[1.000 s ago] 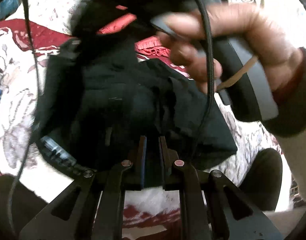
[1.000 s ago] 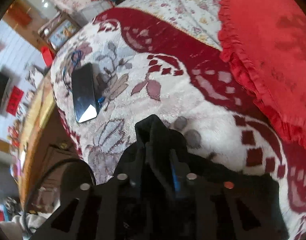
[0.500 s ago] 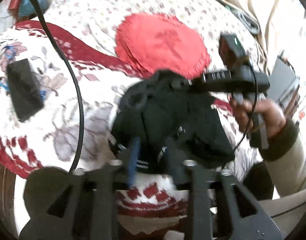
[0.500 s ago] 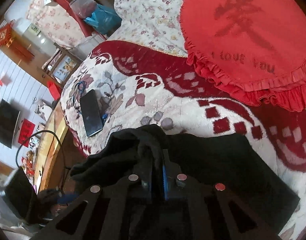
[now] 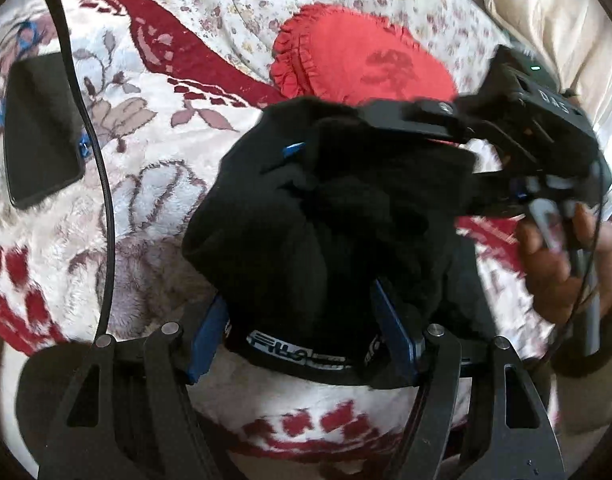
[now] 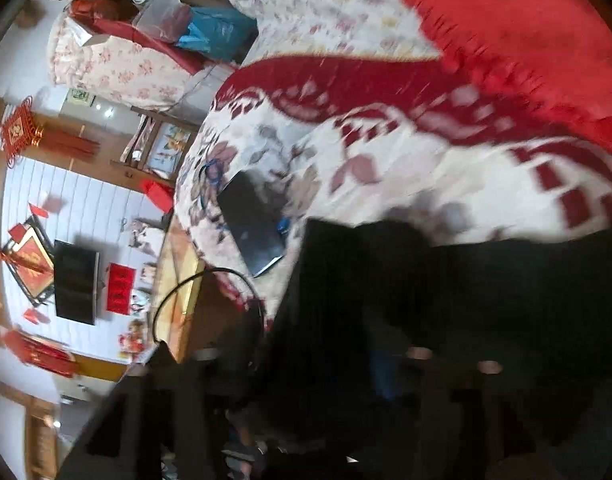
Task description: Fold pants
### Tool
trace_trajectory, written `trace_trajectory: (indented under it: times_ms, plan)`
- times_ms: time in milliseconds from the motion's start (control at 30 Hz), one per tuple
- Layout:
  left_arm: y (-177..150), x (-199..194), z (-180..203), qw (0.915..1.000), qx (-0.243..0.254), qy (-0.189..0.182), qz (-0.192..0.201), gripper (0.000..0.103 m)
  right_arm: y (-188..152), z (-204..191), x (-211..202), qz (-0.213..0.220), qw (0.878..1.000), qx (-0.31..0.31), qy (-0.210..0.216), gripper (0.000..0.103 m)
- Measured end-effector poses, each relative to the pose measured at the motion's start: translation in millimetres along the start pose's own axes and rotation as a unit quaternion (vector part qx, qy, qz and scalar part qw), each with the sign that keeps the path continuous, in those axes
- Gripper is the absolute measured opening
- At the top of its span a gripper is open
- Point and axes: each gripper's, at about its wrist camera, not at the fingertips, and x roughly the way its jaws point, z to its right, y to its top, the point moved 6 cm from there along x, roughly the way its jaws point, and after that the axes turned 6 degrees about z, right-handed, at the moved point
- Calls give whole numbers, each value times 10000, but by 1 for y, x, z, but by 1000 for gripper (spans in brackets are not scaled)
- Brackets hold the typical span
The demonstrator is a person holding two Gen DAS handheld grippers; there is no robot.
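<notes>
The black pants [image 5: 325, 224] lie bunched on the red and white floral blanket [image 5: 154, 184], with a white-lettered waistband at their near edge. My left gripper [image 5: 306, 320] is open, its blue-padded fingers standing on either side of the bundle's near end. My right gripper [image 5: 306, 136] reaches in from the right and its jaws hold a fold at the top of the pants. In the blurred right wrist view the pants [image 6: 485, 300] cover the fingers.
A red frilled heart cushion [image 5: 365, 64] lies behind the pants. A black phone [image 5: 38, 128] lies at the left on the blanket, with a black cable [image 5: 94, 152] hanging across it. The phone also shows in the right wrist view [image 6: 254, 224].
My left gripper has opened and let go of the pants. My right gripper has swung and rolled with its fold still held; the right wrist view is tilted and blurred.
</notes>
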Motion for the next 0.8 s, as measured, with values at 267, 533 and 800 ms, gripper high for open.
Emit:
trace_trajectory:
  times_ms: [267,533,800]
  plan:
    - [5,-7,-5,9989,-133,-437,74,70,0,-16,48,-407,9986,340,67,57]
    - [3,-11,-22,9955,-569,-737,-194,79,-7,-5,48,-483,9970,524,297,59]
    - [1,-8,-26,9882,-1081,-1010,-392,91,-37,10,64,-751,9880,994,917,61]
